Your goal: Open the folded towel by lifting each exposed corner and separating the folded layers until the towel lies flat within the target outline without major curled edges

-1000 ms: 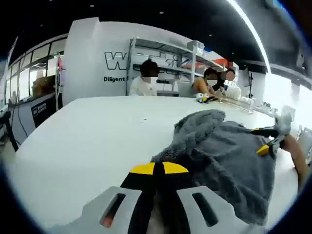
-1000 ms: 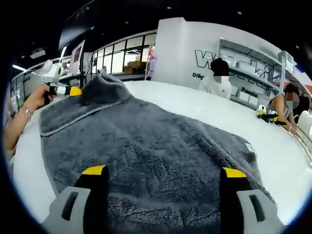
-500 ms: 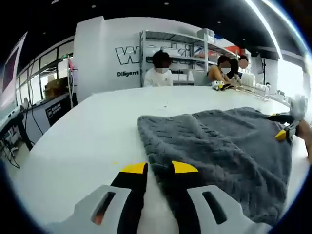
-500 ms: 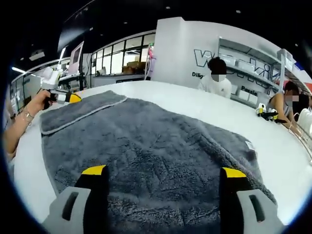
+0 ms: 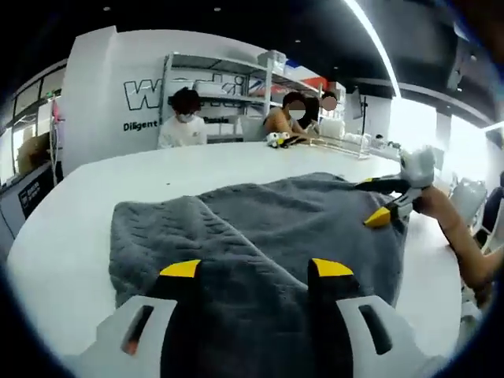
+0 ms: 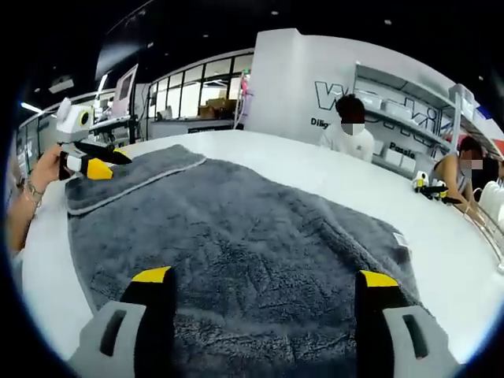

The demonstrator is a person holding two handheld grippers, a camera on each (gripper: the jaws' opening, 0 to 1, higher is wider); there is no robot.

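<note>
Right gripper view: fluffy grey towel [image 6: 244, 244] spread on white bench [image 6: 465, 260]; both grippers' fingers [image 6: 153, 295] released.

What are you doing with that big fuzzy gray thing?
A person is spreading a gray towel out on a white table, using a handheld gripper in each hand. Both grippers are open and holding nothing. The left gripper hangs over one side of the towel, the right gripper over another. The towel is mostly laid out, but a strip along one edge is folded over, and a small white tag shows.
</note>
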